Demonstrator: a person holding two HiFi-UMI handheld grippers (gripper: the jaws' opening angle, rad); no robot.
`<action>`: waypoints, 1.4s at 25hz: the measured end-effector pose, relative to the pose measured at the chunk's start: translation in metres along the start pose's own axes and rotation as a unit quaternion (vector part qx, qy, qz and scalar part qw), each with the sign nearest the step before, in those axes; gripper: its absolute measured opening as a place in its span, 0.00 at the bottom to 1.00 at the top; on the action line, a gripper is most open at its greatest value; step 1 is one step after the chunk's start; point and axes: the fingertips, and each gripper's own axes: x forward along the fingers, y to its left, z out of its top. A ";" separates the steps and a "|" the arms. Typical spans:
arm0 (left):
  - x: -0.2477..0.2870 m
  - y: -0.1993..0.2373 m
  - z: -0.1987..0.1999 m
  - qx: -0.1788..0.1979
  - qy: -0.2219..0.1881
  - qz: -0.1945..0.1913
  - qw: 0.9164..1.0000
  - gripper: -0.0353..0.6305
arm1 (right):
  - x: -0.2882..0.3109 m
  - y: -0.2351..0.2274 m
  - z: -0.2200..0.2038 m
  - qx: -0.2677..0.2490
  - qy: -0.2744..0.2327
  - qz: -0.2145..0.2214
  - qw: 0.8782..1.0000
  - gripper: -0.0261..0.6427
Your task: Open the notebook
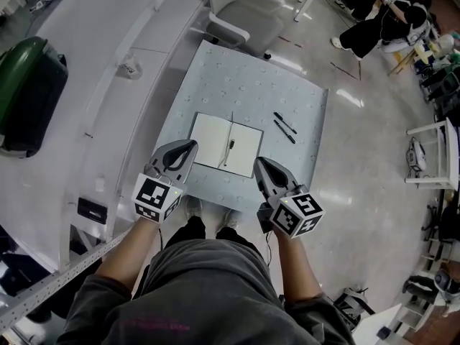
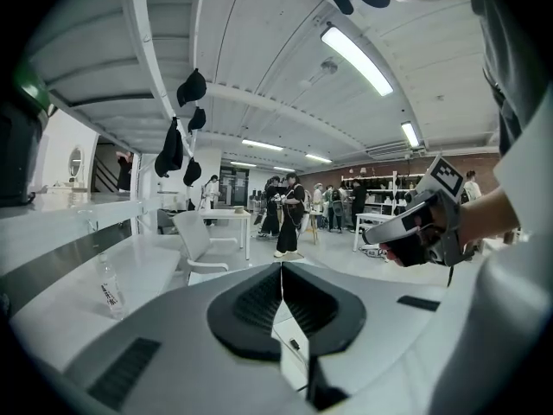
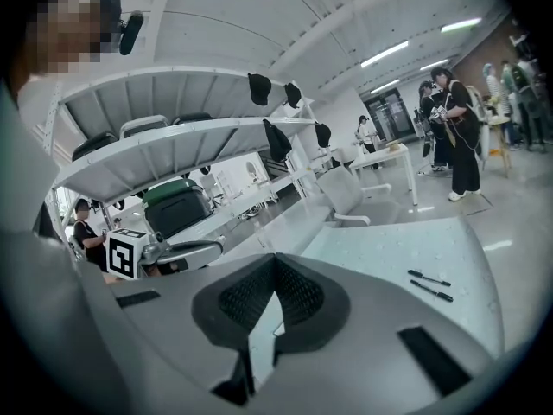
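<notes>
Left hand-held gripper jaws together, right hand-held gripper likewise, open notebook near corners partly covered

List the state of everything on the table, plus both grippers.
notebook: open, flat on the mat
pen: lying along the notebook's middle crease
two pens: lying side by side on the mat, right of the notebook
left gripper: jaws together, holding nothing
right gripper: jaws together, holding nothing
</notes>
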 end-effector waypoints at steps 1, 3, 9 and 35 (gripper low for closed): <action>-0.001 -0.002 0.003 0.001 -0.003 -0.002 1.000 0.06 | -0.002 0.001 0.001 -0.001 -0.002 -0.001 1.000 0.04; -0.002 -0.007 0.008 0.005 -0.008 -0.006 1.000 0.06 | -0.006 0.002 0.003 -0.003 -0.007 -0.003 1.000 0.04; -0.004 -0.021 0.026 0.014 -0.021 -0.017 1.000 0.06 | -0.021 0.002 0.011 -0.005 -0.021 -0.008 1.000 0.04; 0.008 -0.044 0.082 0.017 -0.064 -0.036 0.997 0.06 | -0.051 -0.021 0.034 0.007 -0.055 -0.020 0.998 0.04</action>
